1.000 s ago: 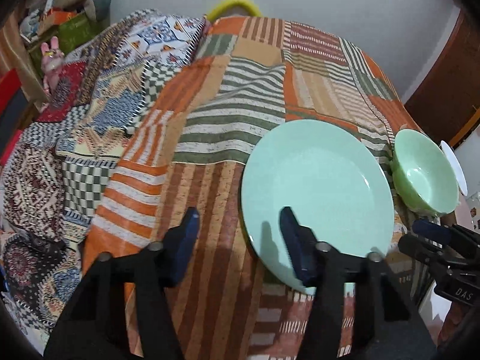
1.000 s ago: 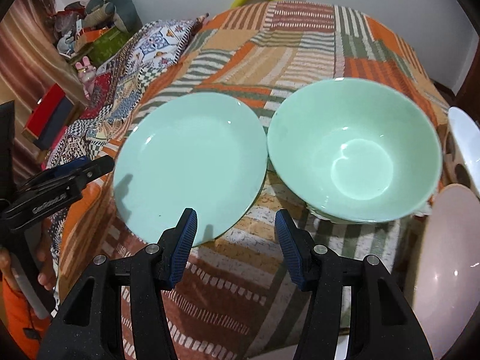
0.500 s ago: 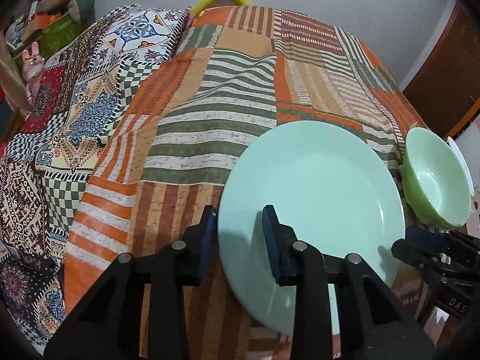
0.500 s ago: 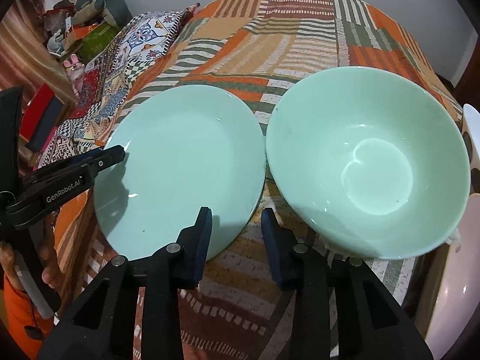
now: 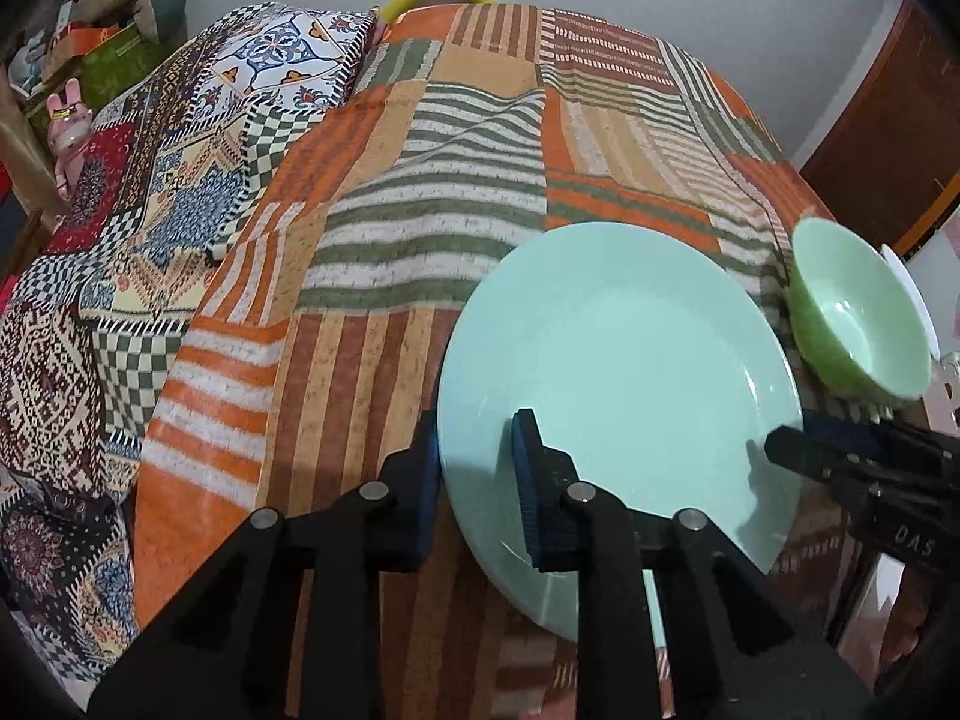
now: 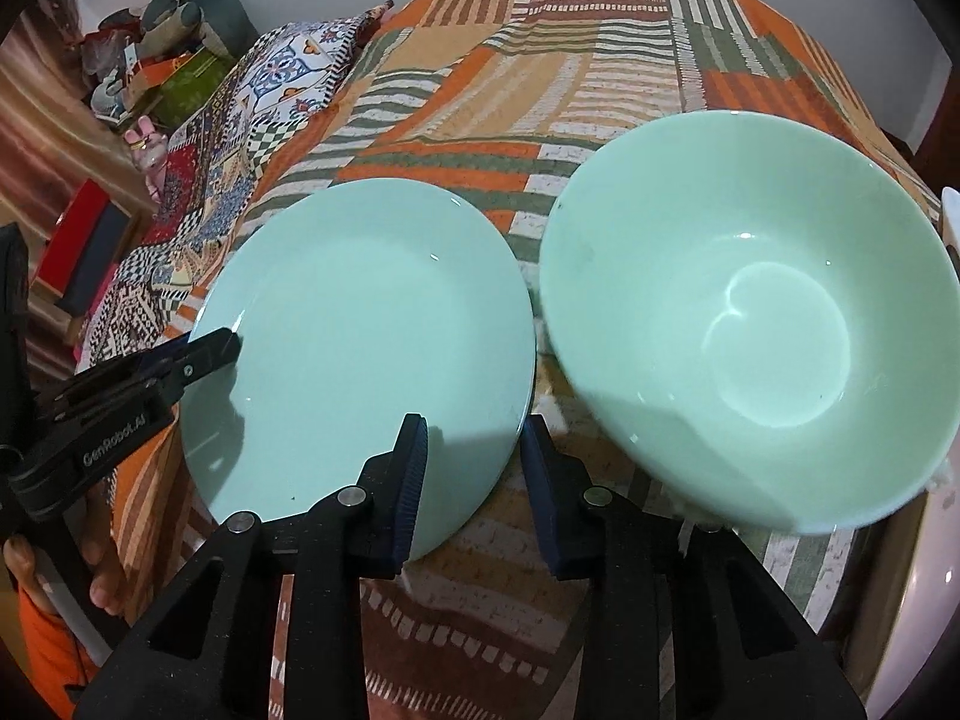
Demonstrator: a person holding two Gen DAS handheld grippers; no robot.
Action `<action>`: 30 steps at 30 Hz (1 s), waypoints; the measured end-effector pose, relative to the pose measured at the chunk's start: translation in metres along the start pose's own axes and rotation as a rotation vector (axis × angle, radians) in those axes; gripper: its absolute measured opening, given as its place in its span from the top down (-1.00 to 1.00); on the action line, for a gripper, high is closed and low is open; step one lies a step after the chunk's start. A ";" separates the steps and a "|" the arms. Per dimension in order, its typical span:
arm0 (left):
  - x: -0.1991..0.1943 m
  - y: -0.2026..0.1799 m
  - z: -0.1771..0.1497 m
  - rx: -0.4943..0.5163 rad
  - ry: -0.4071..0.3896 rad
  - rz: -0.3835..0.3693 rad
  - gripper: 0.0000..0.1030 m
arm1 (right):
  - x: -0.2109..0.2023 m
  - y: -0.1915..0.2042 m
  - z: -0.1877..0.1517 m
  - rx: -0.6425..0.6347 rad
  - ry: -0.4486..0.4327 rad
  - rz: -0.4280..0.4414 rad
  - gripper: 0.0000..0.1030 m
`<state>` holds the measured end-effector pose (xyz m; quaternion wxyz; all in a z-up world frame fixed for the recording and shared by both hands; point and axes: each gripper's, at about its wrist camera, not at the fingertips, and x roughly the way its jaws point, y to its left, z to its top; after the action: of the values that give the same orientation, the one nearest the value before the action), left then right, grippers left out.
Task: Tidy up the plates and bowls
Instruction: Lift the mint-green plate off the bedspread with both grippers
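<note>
The patchwork orange, green and brown striped cloth (image 5: 420, 198) covers the whole surface, soft and a little rumpled, and everything sits on it. Next in size, the round pale mint glazed plate (image 5: 624, 360) lies flat at about five o'clock in the left wrist view, nine o'clock in the right wrist view. Just beside it, at three o'clock in the right view, stands the deep pale green glazed bowl (image 6: 750, 324), rim nearly touching the plate's edge, upright and empty.

Now the grippers! The left gripper (image 5: 474, 474) straddles the plate's rim at the plate's seven o'clock, one blue pad over the face, the other outside the edge, and its jaws are closing on that rim; whether the pads truly press yet I cannot tell. The right gripper (image 6: 474, 480) straddles the opposite rim at the plate's five o'clock, jaws narrowed around the edge, contact likewise unclear.

So it looks like a two-handed pinch on the plate. This plate reads as stiff, glossy and slippery, probably ceramic or glass, fairly weighty and breakable. The thin rim is the only place to take hold, and opposite edges make sense. The risk, as I judge it, is the glaze sliding between pads, or the plate knocking the bowl when lifted.
</note>
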<state>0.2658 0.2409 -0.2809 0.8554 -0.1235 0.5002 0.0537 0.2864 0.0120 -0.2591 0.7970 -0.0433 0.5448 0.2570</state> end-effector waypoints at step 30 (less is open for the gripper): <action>-0.029 -0.001 -0.037 -0.008 -0.019 -0.013 0.54 | -0.008 0.013 -0.018 -0.027 0.013 0.024 0.43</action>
<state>0.2207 0.2313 -0.2726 0.8599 -0.1295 0.4912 0.0514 0.2629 0.0140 -0.2569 0.7896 -0.0492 0.5470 0.2736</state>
